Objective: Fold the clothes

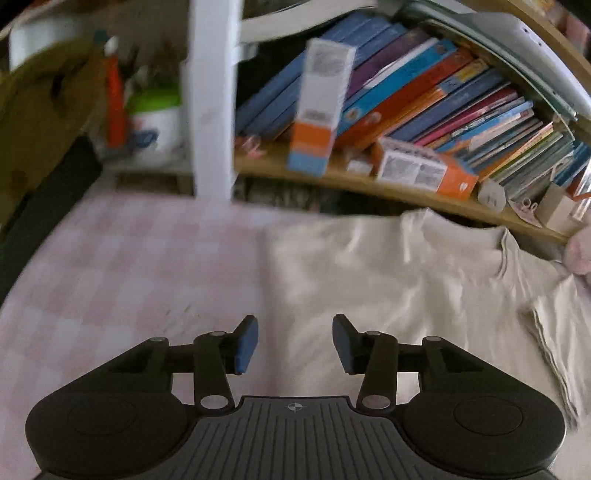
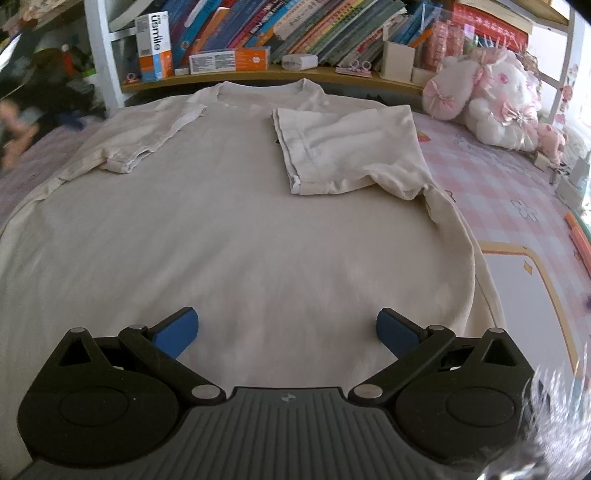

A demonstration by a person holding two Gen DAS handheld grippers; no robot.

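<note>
I work at a bed covered in a pink checked sheet (image 2: 517, 192), pushed up against a curved wooden shelf (image 2: 258, 75) crammed with leaning books (image 2: 325, 29) and cardboard boxes (image 2: 153, 46). White posts (image 1: 214, 96) frame the shelving. Pink and white plush toys (image 2: 487, 96) sit at the sheet's far corner. Soft daylight fills the room; clutter to the left is blurred.

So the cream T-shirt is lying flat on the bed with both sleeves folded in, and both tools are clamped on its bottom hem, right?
Not quite. The cream T-shirt does lie flat with both sleeves folded in, but neither tool is clamped on it. The right wrist view shows the right tool wide open above the fabric; the left wrist view shows the left tool open too.
</note>
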